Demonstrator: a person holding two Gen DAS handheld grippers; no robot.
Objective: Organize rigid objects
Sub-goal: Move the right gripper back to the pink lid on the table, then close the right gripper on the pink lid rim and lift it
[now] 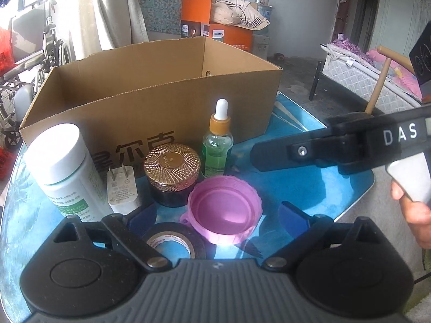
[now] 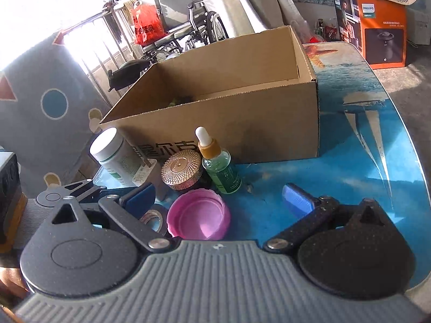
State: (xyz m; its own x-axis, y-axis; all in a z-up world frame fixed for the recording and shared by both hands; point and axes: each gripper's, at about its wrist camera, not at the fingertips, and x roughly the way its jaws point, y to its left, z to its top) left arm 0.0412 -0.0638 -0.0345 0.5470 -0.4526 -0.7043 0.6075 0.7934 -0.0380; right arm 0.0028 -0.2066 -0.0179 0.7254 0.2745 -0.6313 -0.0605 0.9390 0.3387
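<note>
A row of objects stands on the blue table [image 1: 309, 188] in front of an open cardboard box [image 1: 150, 88]: a white bottle [image 1: 67, 167], a white charger plug [image 1: 122, 185], a gold-lidded jar [image 1: 172, 167] and a green dropper bottle [image 1: 218, 145]. Nearer lie an upturned pink cap [image 1: 225, 210] and a black tape roll [image 1: 172, 242]. My left gripper [image 1: 215, 215] is open, low over the cap and tape, and its pads touch neither. My right gripper [image 2: 219, 199] is open beside it, above the pink cap [image 2: 199, 215]. One of its fingers [image 1: 269, 156] reaches in from the right.
The table's curved edge [image 2: 412, 145] runs down the right side. Beyond it are an orange carton [image 2: 382, 24] and a bed [image 1: 363, 75]. A wheelchair [image 2: 186, 18] and a red bag stand behind the box. A patterned cushion [image 2: 48, 102] stands at the left.
</note>
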